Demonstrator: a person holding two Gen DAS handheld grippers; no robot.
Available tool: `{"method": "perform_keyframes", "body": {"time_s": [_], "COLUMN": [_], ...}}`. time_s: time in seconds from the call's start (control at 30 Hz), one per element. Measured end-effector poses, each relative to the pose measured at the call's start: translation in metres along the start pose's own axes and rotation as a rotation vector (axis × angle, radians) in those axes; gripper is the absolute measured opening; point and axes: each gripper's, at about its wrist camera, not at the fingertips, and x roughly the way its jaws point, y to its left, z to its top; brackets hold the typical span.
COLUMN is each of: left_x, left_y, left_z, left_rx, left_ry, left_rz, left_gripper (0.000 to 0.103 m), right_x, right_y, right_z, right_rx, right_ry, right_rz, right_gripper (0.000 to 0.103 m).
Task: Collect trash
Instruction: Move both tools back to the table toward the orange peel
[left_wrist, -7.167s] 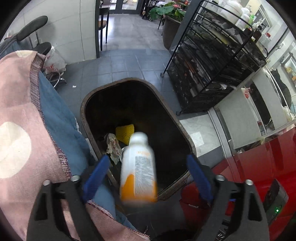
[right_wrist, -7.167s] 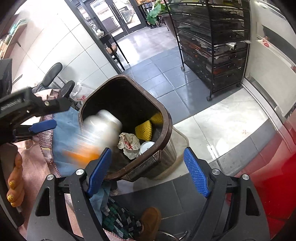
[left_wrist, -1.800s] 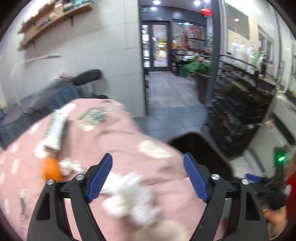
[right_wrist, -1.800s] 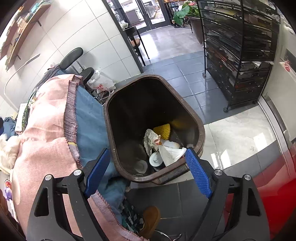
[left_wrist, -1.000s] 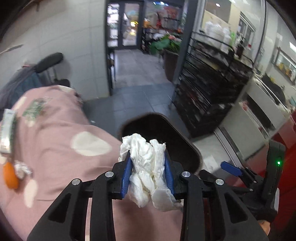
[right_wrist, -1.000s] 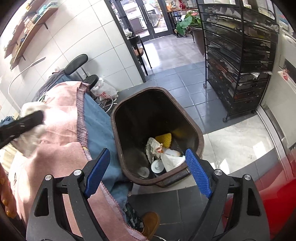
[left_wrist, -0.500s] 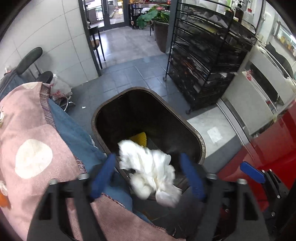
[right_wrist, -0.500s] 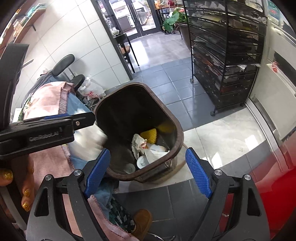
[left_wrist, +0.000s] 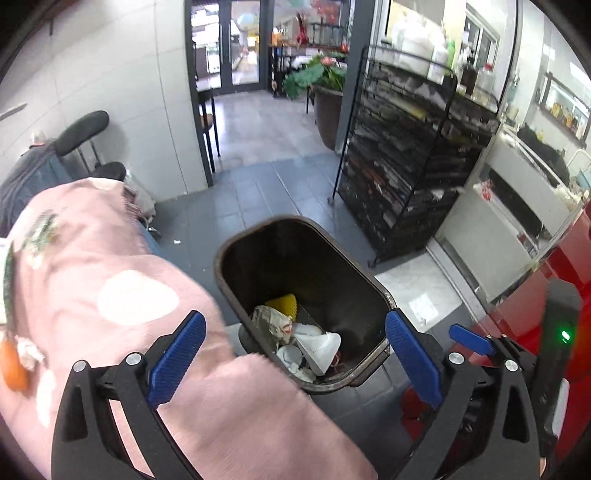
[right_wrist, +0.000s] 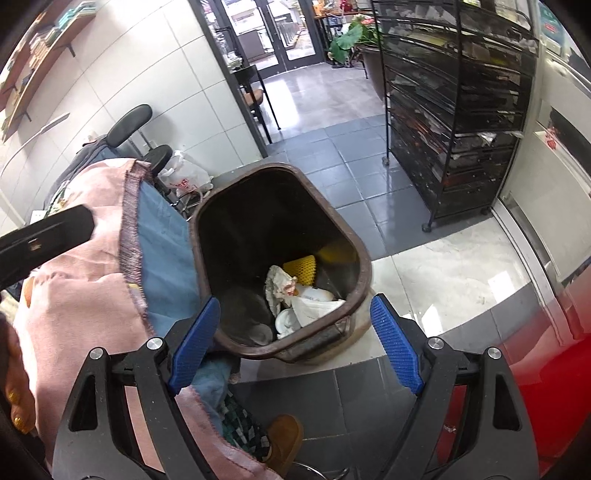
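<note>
A brown trash bin (left_wrist: 373, 284) stands on the floor beside the pink-clothed table (left_wrist: 122, 266). Inside lie crumpled paper (left_wrist: 271, 319), a yellow foam net (left_wrist: 284, 302) and white trash (left_wrist: 317, 347). My left gripper (left_wrist: 291, 358) is open and empty above the table edge and the bin. My right gripper (right_wrist: 293, 339) is open and empty over the bin's (right_wrist: 364, 266) near rim. An orange item (left_wrist: 11, 363) and a small white wad (left_wrist: 29, 350) lie on the cloth at far left. The left gripper's body (right_wrist: 44, 236) shows in the right wrist view.
A black wire rack (left_wrist: 406, 162) stands right of the bin. A red surface (right_wrist: 554, 387) is at the lower right. A black chair (right_wrist: 129, 125) and a plastic bag (right_wrist: 186, 179) sit behind the table. A brown shoe (right_wrist: 284, 439) is on the grey tile floor.
The white tissue wad left my left gripper and dropped into the bin. The left gripper has drawn back over the table edge. The right gripper stays open near the bin.
</note>
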Motion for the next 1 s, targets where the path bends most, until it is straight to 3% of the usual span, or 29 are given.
{"method": "perform_keyframes", "body": {"time_s": [0.17, 0.33, 0.6, 0.77, 0.9, 1.0], "left_x": [-0.029, -0.048, -0.084, -0.089, -0.084, -0.081], "left_y": [0.021, 0.048, 0.127, 0.189, 0.229, 0.247], "left_z": [-0.012, -0.029, -0.057, -0.077, -0.086, -0.087], "left_rx": [-0.022, -0.033, -0.197, -0.318, -0.389, -0.414], "left_ry": [-0.063, -0.099, -0.14, -0.105, -0.068, -0.053], "left_rz": [0.038, 0.139, 0.248, 0.346, 0.399, 0.396], "left_gripper": [0.097, 0.097, 0.097, 0.096, 0.093, 0.09], "right_x": [-0.008, -0.015, -0.018, -0.021, -0.025, -0.025], "right_y": [0.029, 0.068, 0.135, 0.175, 0.201, 0.215], "right_z": [0.005, 0.008, 0.012, 0.014, 0.015, 0.013], "right_rx": [-0.053, -0.127, -0.251, -0.313, -0.364, -0.394], "right_ry": [-0.019, -0.037, -0.013, 0.026, 0.03, 0.04], "right_rz": [0.049, 0.108, 0.231, 0.331, 0.359, 0.37], "right_gripper": [0.083, 0.083, 0.083, 0.083, 0.083, 0.083]}}
